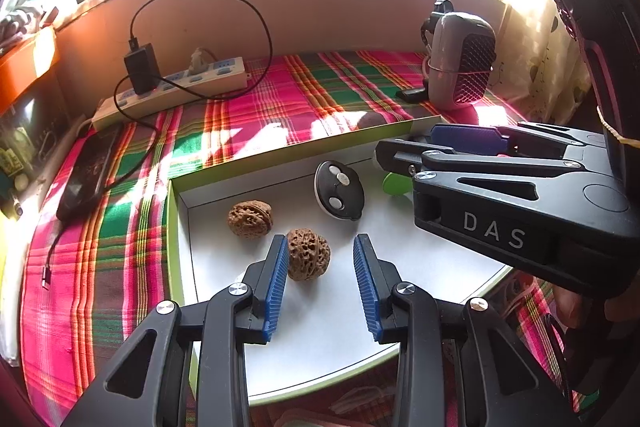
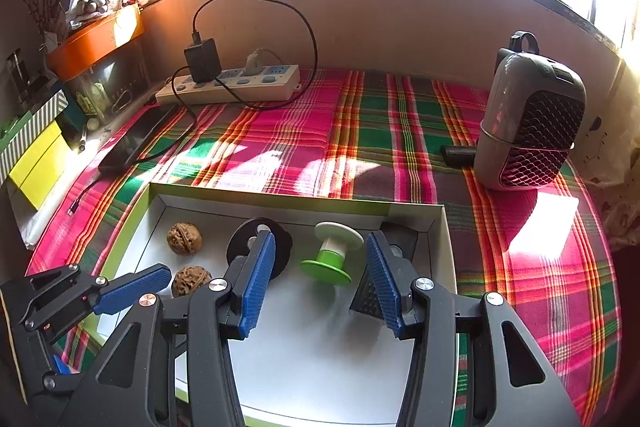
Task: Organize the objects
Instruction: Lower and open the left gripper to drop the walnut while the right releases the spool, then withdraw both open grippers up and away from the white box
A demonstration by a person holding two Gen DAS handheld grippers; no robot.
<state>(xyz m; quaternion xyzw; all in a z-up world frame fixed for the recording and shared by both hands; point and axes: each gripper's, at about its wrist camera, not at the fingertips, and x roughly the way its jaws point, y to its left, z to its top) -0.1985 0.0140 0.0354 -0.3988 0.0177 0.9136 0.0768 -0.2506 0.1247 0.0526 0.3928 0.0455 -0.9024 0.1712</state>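
Note:
A shallow white box with a green rim [image 1: 176, 227] [image 2: 280, 201] lies on the plaid cloth. In it lie two walnuts [image 1: 250, 219] [image 1: 310, 254] [image 2: 184, 238] [image 2: 191, 279], a black round disc [image 1: 339, 195] [image 2: 280, 239], a green and white spool [image 2: 334, 253] [image 1: 396, 183] and a dark flat piece [image 2: 366, 297]. My left gripper [image 1: 321, 251] is open over the box, the near walnut beside its left pad. My right gripper [image 2: 321, 247] is open, with the spool between its fingers; it also shows in the left wrist view [image 1: 460, 143].
A white power strip [image 1: 172, 89] [image 2: 232, 85] with a black charger and looping cable lies at the back left. A black phone [image 1: 86, 171] [image 2: 136, 139] lies left of the box. A grey heater [image 1: 460, 61] [image 2: 528, 123] stands at the back right. The wall runs behind.

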